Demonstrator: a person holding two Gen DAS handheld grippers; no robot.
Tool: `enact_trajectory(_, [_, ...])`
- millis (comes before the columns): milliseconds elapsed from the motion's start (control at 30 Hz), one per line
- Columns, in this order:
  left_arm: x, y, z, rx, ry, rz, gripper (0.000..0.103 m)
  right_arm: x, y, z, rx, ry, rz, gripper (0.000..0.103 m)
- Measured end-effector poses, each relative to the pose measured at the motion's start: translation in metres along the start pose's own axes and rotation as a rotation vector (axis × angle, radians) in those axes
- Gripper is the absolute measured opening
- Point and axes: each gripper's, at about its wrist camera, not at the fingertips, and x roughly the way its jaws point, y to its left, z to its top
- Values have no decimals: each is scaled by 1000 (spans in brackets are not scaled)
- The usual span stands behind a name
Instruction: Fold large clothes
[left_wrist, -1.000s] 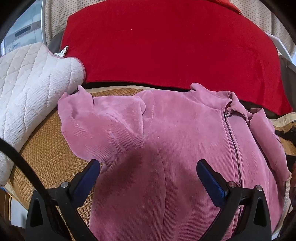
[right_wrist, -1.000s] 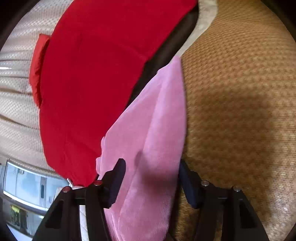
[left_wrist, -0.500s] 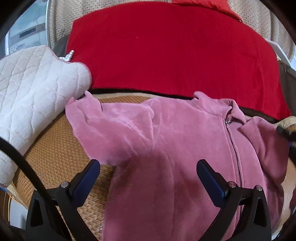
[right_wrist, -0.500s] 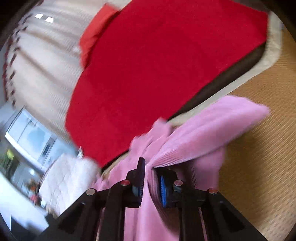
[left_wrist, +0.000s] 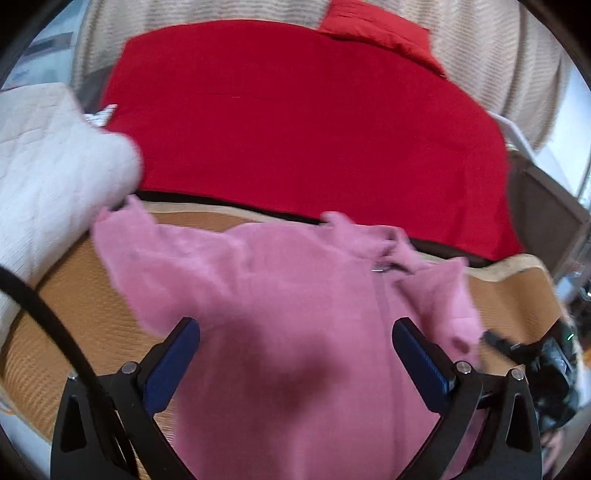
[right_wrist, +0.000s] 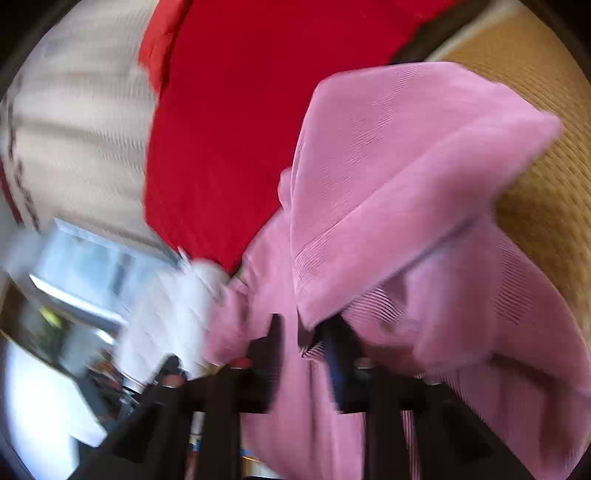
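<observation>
The pink zip jacket (left_wrist: 295, 295) lies spread on the woven mat (left_wrist: 74, 314), its body running out ahead of the left gripper (left_wrist: 295, 354), whose jaws stand wide apart above it, holding nothing. It looks soft, light corduroy that will sag and crease, so a hem, cuff or shoulder seam seems the place to pinch. The folded-over sleeve (right_wrist: 406, 184) drapes just beyond the right gripper (right_wrist: 303, 347); its jaws have just been opening, fabric loose between them.
</observation>
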Motion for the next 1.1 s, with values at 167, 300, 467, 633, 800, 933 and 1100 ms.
enact_trajectory(167, [4,-74,18,97,40,-82,103,-54,-40,6,234,-183,174,93])
enact_trajectory(300, [22,-148,8,260,52,-88,103,-80,-73,17,395,-291,273,89])
enact_trajectory(467, [65,-224,-17,474,92,-53,101,-87,-88,21,488,-333,279,73])
enact_trajectory(633, [118,-260,-42,632,252,-59,79,-108,-105,30,540,-349,287,72])
enact_trajectory(800, [142,-285,-62,778,311,-58,79,-135,-112,39,540,-396,255,72])
enact_trajectory(933, [164,-292,-64,791,371,-19,37,-143,-117,41,548,-414,252,72])
enact_trajectory(1100, [166,-282,-49,692,380,-58,15,-143,-109,47,515,-406,231,71])
